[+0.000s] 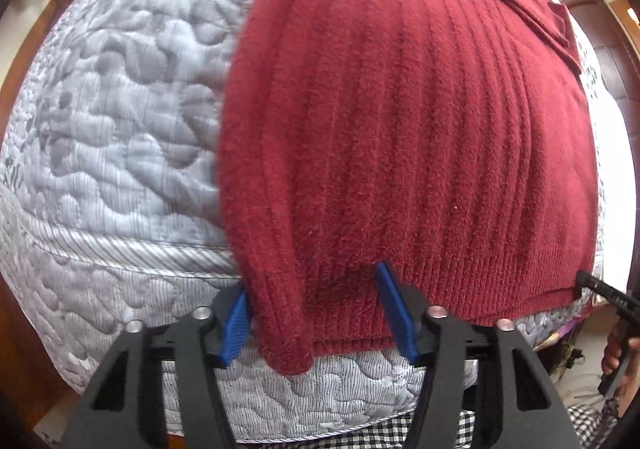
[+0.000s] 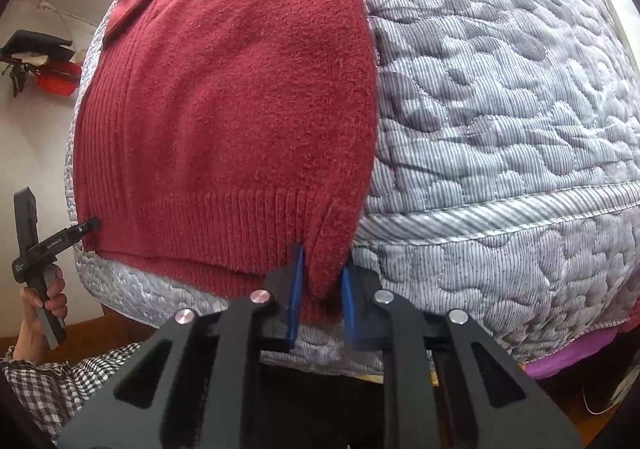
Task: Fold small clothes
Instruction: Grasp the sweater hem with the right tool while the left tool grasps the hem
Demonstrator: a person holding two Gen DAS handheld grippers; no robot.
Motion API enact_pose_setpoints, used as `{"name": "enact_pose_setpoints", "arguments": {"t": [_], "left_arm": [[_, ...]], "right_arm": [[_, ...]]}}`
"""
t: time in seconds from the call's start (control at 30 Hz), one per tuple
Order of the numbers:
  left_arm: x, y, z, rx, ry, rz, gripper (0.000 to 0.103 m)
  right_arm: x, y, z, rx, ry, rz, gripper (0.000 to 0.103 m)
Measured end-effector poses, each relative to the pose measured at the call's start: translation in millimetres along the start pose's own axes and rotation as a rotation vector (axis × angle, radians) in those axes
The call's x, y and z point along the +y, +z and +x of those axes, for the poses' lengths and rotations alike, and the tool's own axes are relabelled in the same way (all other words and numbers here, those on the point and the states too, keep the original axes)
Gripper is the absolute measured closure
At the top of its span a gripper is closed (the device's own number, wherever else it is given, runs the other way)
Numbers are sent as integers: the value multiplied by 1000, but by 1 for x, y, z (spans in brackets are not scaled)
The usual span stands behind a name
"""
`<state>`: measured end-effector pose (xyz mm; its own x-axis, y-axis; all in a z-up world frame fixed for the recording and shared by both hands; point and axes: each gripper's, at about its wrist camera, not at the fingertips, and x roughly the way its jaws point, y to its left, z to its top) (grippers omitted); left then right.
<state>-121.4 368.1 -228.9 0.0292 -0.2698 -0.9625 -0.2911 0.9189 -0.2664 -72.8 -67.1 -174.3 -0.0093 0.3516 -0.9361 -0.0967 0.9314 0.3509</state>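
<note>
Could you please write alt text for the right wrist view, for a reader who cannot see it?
The right tool has its blue fingers either side of the near right hem corner of a maroon knitted sweater, which lies flat on a grey quilted bedspread. At far left, a hand holds the other tool.

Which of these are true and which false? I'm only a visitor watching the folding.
1. The sweater is dark red. True.
2. It lies on a bare wooden table. False: it lies on a grey quilted cover.
3. The left gripper has blue pads. True.
4. The right gripper hangs far from the sweater. False: its fingers sit on either side of a hem corner.
5. The person's sleeve is checked. True.
</note>
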Motion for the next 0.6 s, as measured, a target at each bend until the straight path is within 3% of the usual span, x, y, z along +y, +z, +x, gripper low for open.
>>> {"name": "enact_pose_setpoints", "arguments": {"t": [0.1, 0.2, 0.4, 0.6], "left_arm": [[20, -3, -6, -9, -22, -40, 79], [30, -5, -14, -20, -77, -61, 94], [31, -5, -47, -83, -198, -61, 96], [41, 32, -84, -173, -268, -92, 96]], "right_arm": [[-1, 0, -4, -2, 30, -7, 97], [-4, 0, -13, -12, 98, -1, 97], [-4, 5, -49, -78, 260, 4, 97], [-4, 32, -78, -147, 335, 23, 98]]}}
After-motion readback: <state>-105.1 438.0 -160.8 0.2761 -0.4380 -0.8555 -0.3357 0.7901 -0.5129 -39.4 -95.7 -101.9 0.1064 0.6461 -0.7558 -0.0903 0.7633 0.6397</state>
